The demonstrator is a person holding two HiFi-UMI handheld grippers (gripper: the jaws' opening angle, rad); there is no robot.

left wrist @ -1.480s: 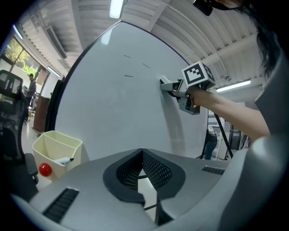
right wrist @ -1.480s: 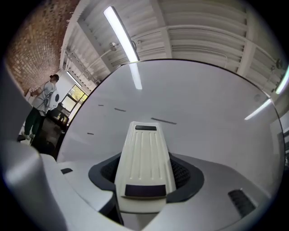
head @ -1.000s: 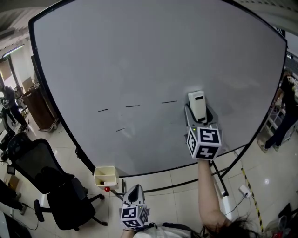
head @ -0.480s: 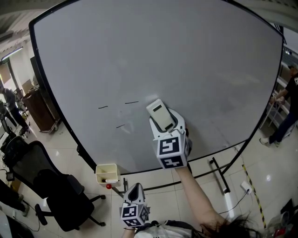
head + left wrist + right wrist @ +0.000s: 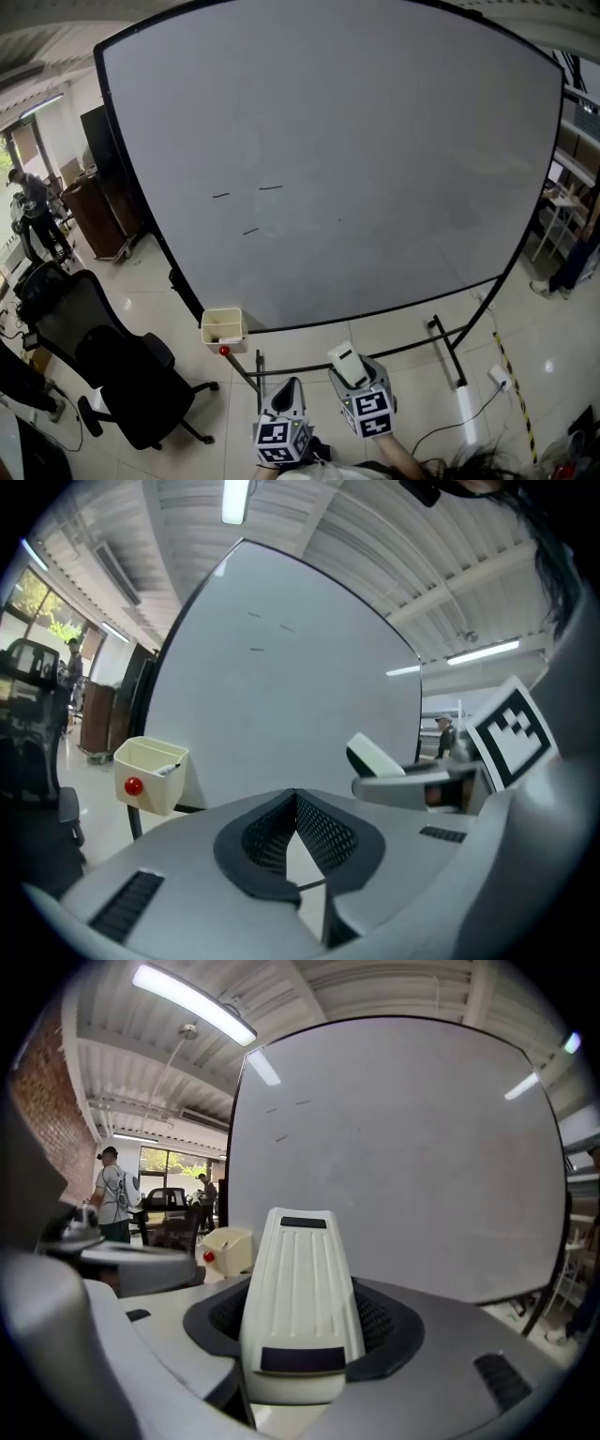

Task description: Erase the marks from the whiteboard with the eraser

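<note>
Whiteboard (image 5: 375,141), 3 short marks (image 5: 270,187) at 9 o'clock of centre. Right gripper (image 5: 354,377) — clamped on eraser (image 5: 344,362) — at 6 o'clock, off the board; left gripper (image 5: 287,392) beside it, jaws together, empty.

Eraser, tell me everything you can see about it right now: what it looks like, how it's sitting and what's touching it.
The eraser is an off-white block that looks like plastic and narrows toward its far end. Its back has lengthwise ribs and a dark rectangular patch at each end. The right tool is shut on its sides, and nothing else touches it. It is held low, pointing up toward the whiteboard but well clear of it. The short dark marks are unerased.
</note>
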